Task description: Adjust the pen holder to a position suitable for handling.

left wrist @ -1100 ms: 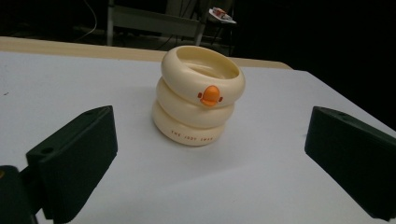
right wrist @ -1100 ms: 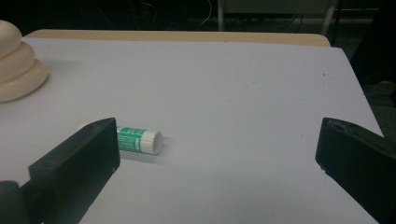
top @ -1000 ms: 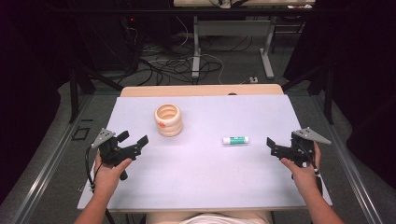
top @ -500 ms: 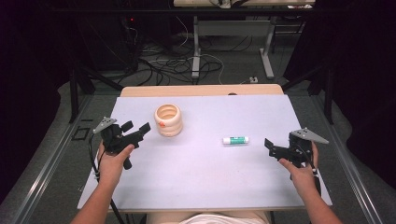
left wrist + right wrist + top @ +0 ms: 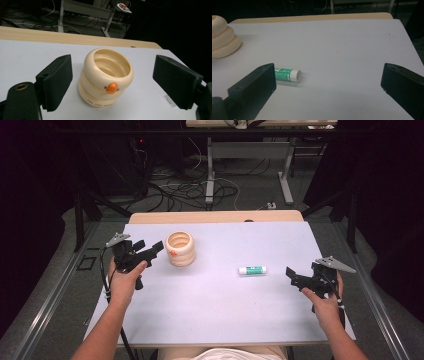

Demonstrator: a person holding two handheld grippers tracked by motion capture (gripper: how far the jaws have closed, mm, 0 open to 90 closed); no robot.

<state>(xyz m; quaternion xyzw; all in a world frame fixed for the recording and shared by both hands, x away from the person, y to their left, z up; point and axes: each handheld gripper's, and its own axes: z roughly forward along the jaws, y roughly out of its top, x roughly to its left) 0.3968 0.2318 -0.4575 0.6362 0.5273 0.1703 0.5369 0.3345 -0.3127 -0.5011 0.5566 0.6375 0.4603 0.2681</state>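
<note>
On white table (image 5: 210, 305), ringed cup (image 5: 180, 248) stands upright, mouth up.

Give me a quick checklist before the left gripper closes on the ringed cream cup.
1. Left gripper jaws apart, just been closing, nothing pressed: ok.
2. Cream cup upright on the table: ok.
3. Cup lined up between the jaws: ok; it sits ahead of the pads, not yet between them.
4. Glue stick clear of the cup: ok.
5. Right gripper open, away from the cup: ok.
6. Cup empty: cannot tell, its bottom is hidden.
</note>
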